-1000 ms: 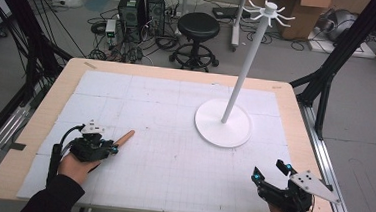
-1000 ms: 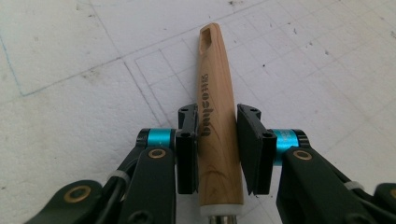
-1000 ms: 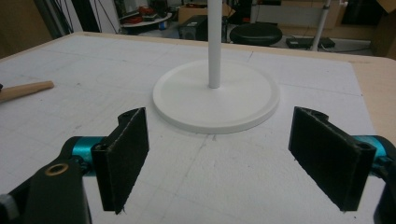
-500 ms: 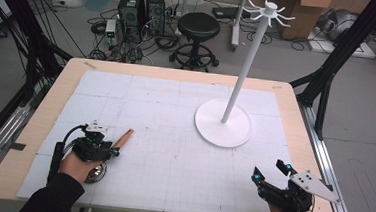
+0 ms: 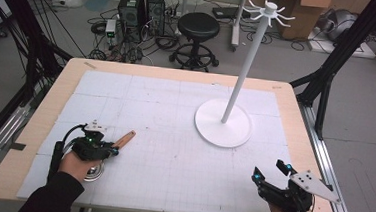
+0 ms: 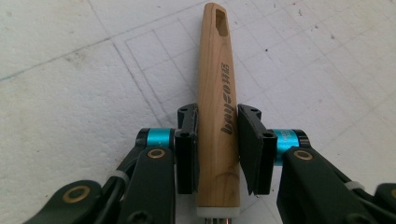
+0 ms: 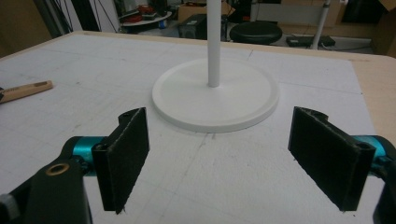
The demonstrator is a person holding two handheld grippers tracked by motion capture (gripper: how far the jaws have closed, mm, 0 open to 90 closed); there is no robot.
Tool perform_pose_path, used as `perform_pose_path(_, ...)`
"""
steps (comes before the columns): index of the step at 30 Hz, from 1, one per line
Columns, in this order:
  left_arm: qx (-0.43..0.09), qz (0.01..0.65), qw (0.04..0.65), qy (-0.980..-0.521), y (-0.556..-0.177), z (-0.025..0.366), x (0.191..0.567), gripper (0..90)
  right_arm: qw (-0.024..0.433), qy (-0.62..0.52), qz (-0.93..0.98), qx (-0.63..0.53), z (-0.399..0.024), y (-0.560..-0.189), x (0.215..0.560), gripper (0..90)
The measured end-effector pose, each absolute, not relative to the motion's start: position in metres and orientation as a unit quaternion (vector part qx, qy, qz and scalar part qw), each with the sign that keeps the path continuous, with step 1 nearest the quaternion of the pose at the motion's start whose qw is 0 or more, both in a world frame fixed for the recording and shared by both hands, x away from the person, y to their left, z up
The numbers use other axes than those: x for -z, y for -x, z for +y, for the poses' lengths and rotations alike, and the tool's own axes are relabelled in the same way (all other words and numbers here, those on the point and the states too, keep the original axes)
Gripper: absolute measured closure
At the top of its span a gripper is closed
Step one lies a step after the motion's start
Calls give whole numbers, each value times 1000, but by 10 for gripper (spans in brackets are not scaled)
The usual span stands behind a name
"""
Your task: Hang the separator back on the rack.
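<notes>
Left gripper view: wooden handle (image 6: 218,116) between left claw (image 6: 217,140) pads.

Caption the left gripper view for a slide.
Left tool with both pads against a wooden handle lying on the white gridded mat.

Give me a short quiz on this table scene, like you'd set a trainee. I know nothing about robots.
1. Which tongs have the wooden handle between their jaws?
2. True or false: the right tongs are open, with nothing between them.
3. The round base of the white hook stand rests on: A) the floor, B) the white gridded mat on the table, C) the black stool.

Key
1. The left tongs. Their jaws have just been closing, and the pads now press on the handle.
2. True.
3. B.
</notes>
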State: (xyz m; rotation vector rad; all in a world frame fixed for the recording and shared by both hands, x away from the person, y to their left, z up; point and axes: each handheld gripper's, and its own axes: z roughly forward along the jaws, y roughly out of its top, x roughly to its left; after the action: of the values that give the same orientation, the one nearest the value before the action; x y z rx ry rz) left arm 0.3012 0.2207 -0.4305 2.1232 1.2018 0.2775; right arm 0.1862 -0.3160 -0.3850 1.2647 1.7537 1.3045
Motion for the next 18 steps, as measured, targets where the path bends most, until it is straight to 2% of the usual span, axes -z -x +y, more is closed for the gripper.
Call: perform_pose_path(18,-86,448,370,-809,-295,233,422,702,301,-481,661,-491,-317,-186,385,190)
